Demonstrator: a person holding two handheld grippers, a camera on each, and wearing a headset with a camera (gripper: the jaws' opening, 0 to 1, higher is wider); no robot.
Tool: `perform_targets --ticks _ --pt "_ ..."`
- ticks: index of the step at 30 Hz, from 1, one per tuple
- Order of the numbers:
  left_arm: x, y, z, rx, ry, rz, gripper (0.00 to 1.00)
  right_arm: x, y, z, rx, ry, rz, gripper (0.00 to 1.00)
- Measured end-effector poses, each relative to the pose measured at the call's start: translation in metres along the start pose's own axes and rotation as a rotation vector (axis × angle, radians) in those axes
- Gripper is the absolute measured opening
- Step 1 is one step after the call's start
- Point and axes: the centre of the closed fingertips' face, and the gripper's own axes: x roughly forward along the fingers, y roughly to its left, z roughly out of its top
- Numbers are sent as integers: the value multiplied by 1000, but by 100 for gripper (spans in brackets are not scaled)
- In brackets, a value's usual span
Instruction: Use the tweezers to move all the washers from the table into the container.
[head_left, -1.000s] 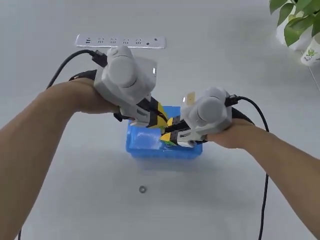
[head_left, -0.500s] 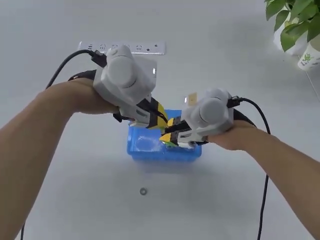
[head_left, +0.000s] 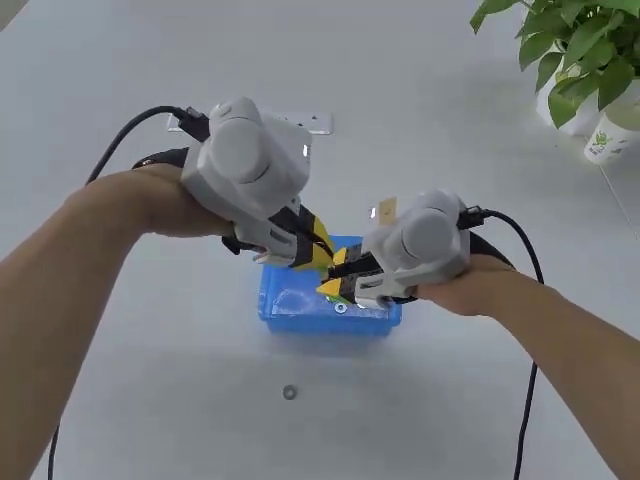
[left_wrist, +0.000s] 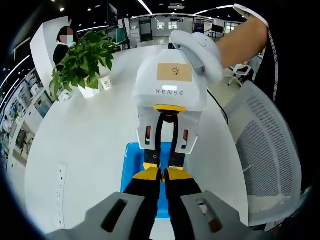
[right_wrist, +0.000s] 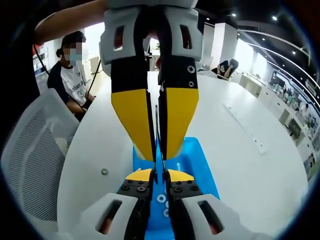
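Closely, left claw clenched on tweezers lying along its jaws, tips toward clenched right claw, blue container below.

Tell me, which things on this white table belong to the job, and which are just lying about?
Job: blue plastic container; small metal washers inside it; one metal washer on the white table; left tongs and right tongs, yellow-tipped, over the container.

Lying about: white power strip; green potted plant; white mesh chair.

Grey left tongs and right tongs, yellow-black jaws, black cables.
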Motion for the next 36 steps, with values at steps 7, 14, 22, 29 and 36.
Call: perform_targets --ticks 7,14,22,29,36 --pt "-7 -8 5 8 1 10 7 -6 6 7 -9 -7 -5 12" --pt "-13 -19 8 15 7 18 7 -10 15 12 -21 -11 -9 12" --pt "-18 -29 11 25 11 24 7 -14 25 18 -30 -18 -11 12" --pt "-18 -40 7 28 26 13 7 -12 39 19 -24 -29 -2 12" --pt "-15 -53 1 20 35 2 7 -6 53 17 -19 -33 8 12"
